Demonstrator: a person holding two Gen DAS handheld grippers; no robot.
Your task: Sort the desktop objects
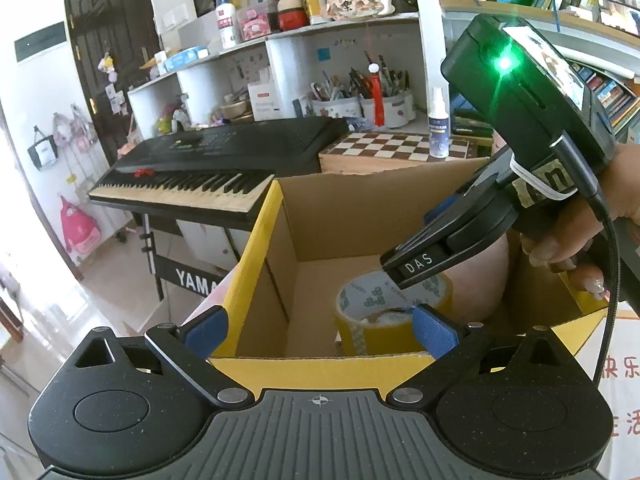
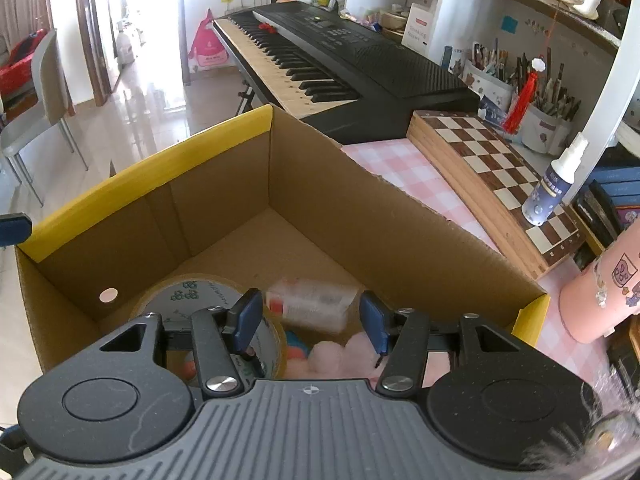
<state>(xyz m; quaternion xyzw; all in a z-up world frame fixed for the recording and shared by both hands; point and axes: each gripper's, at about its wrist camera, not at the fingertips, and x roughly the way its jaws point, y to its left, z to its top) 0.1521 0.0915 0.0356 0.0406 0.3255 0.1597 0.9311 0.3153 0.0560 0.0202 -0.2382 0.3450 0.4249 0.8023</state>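
The right claw is hanging half open and empty over the cardboard box, where the tape roll is already sitting. The left claw is waiting wide at the box's rim. Drop-off's probably done, so next it's needing another item off the counter.

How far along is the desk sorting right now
Done: a tape roll, a clear plastic case and a pink fluffy item lie in the cardboard box. In hand: nothing; the right gripper hangs open over them. Left: at least the spray bottle on the chessboard.
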